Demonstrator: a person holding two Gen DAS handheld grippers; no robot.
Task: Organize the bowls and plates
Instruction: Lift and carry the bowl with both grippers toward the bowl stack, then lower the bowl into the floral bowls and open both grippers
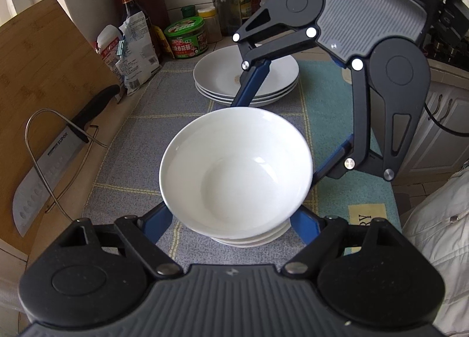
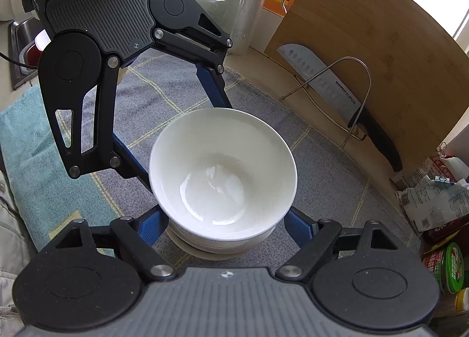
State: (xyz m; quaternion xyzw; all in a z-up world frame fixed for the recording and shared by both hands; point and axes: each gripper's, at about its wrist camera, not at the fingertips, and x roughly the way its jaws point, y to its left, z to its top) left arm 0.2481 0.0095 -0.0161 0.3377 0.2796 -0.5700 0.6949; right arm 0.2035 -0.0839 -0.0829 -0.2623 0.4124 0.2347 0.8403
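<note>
Left wrist view: a stack of white bowls [image 1: 236, 172] stands on a grey checked cloth [image 1: 140, 161], the top bowl upright and open to the camera. The left gripper [image 1: 234, 219] comes in from the bottom edge; its blue fingers [image 1: 156, 224] lie against the two sides of the stack below the top bowl's rim, spread to the width of the bowls and closed on them. The right gripper [image 1: 281, 123] reaches in from the upper right, one blue finger at the far rim and the other at the right side of the same stack. Behind the bowls, a stack of white plates [image 1: 222, 79] sits on the cloth, well apart from the bowls. A wooden cutting board [image 1: 38, 67] leans at the left with a cleaver [image 1: 44, 172] propped against it behind a wire stand [image 1: 44, 137]. Bottles and a green-lidded tub [image 1: 186, 39] crowd the back corner. A teal towel [image 1: 325, 102] lies beside the grey cloth at the right.

Right wrist view: the same bowls [image 2: 222, 172] fill the centre, with the right gripper [image 2: 222, 225] at the bottom edge. Its blue fingers [image 2: 149, 227] press against the lower bowls on either side. The left gripper [image 2: 176, 143] enters from the upper left, its fingers meeting the stack at the far rim and the left side. The cutting board [image 2: 381, 52], cleaver [image 2: 337, 87] and wire stand [image 2: 351, 73] are at the right.
</note>
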